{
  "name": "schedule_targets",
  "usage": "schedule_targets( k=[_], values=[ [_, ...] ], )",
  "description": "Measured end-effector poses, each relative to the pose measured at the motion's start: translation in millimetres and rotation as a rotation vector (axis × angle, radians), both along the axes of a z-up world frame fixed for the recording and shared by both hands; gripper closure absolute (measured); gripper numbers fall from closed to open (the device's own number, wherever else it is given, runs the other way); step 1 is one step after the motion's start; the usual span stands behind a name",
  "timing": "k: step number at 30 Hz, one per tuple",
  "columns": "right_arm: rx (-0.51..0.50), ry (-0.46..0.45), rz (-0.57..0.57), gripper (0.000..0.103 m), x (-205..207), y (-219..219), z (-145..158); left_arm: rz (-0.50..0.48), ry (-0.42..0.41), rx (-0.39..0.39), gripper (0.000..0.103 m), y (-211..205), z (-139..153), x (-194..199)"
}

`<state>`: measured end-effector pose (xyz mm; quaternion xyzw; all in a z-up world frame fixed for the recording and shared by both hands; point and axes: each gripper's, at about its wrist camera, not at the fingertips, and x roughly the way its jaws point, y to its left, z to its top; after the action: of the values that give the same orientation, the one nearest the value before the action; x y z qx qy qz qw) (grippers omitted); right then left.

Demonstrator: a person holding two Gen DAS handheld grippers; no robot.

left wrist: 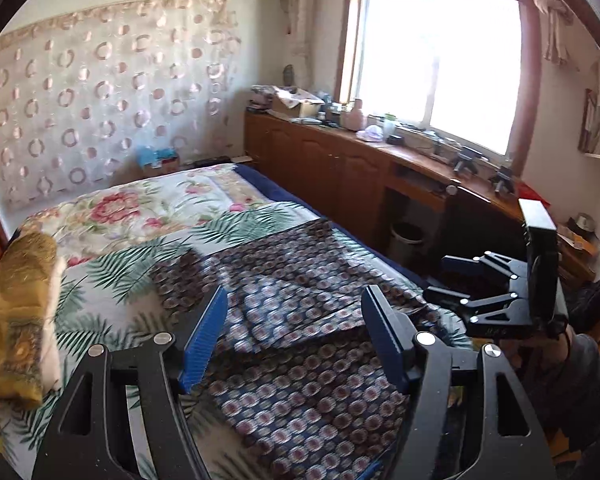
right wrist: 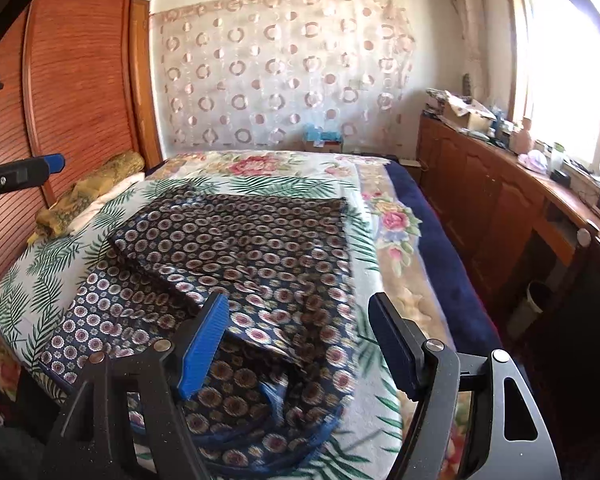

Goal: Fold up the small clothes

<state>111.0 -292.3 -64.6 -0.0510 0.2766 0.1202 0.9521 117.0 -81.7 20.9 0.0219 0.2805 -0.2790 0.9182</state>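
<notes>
A dark blue garment [left wrist: 300, 380] printed with round flower medallions lies spread on the bed, with one part folded over itself. In the right wrist view the garment [right wrist: 236, 240] shows a folded top layer and a rumpled near edge. My left gripper [left wrist: 296, 328] hovers above the cloth, open, its blue pads apart with nothing pinched between them. My right gripper [right wrist: 298, 340] is open too, above the garment's near corner, and holds nothing. From the left wrist view the right gripper [left wrist: 436, 276] is off the bed's right edge, with a hand behind it.
The bed's leaf-print sheet [left wrist: 112, 280] and a floral quilt [right wrist: 260, 168] lie under the garment. A yellow pillow [left wrist: 16, 320] sits at the wooden headboard [right wrist: 80, 80]. A long wooden cabinet [left wrist: 320, 168] and a waste bin [left wrist: 406, 240] line the window side.
</notes>
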Motion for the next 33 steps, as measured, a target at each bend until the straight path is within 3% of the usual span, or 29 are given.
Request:
schedule_targets(
  k=[13, 21, 26, 29, 31, 32, 33],
  values=[
    [-0.036, 0.079, 0.257, 0.029, 68, 86, 2, 0.199, 0.064, 0.024, 0.033, 69, -45, 4],
    [-0.144, 0.206, 0.398, 0.029, 122, 137, -24, 0.24, 0.081, 0.02, 0.033, 88, -60, 4],
    [-0.249, 0.241, 0.391, 0.029, 147, 148, -41, 0.238, 0.092, 0.019, 0.033, 91, -68, 4],
    [-0.28, 0.236, 0.388, 0.037, 154, 145, -44, 0.235, 0.102, 0.01, 0.033, 92, -71, 5],
    [-0.263, 0.232, 0.388, 0.058, 157, 144, -44, 0.234, 0.104, 0.006, 0.033, 92, -72, 5],
    [-0.257, 0.228, 0.384, 0.064, 159, 143, -43, 0.233, 0.105, 0.005, 0.033, 91, -72, 5],
    [-0.245, 0.225, 0.383, 0.081, 160, 140, -41, 0.23, 0.104, 0.005, 0.033, 90, -72, 5]
  ],
)
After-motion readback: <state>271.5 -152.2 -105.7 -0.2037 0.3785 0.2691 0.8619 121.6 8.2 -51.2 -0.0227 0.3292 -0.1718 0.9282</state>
